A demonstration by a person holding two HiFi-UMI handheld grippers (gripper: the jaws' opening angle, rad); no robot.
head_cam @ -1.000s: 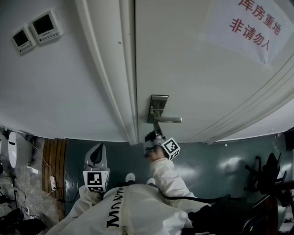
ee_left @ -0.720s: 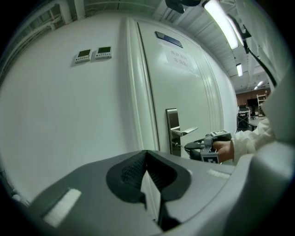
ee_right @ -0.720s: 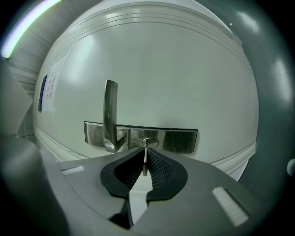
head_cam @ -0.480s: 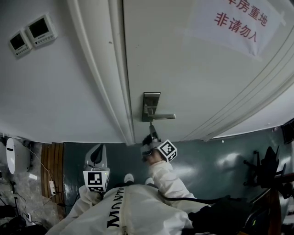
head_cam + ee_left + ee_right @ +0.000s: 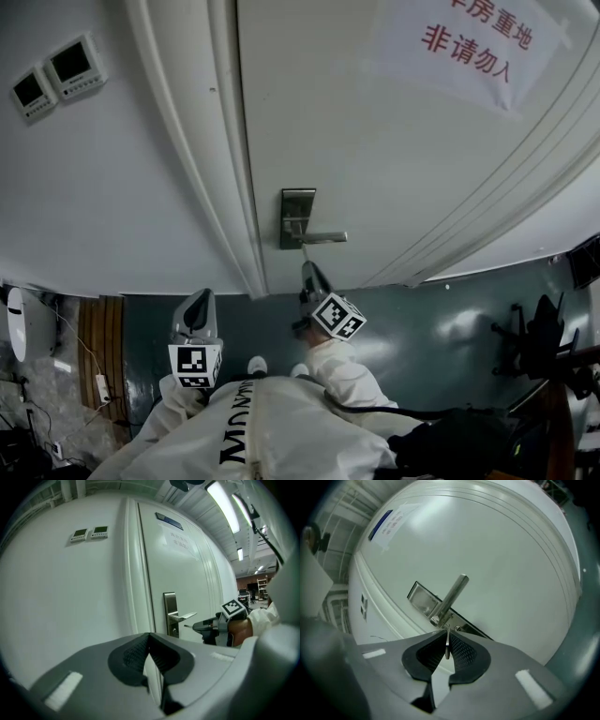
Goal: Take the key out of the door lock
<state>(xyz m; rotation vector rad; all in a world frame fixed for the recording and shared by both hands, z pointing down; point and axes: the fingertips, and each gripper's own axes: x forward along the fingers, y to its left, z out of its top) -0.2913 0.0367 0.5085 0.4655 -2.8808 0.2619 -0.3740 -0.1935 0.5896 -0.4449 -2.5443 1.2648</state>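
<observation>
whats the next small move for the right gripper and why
Probably draw the right gripper straight back from the door, jaws kept shut: it pinches the key, and the left gripper view shows the key's tip apart from the lock plate, just below the handle.

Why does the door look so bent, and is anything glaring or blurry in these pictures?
Head view: the wide lens bows the door into curves; lighting is even. Left gripper view: ceiling lights glare white, corners go black. Right gripper view: the door bulges round, and the key pinched in the right hand-held gripper looks soft, too close.
</observation>
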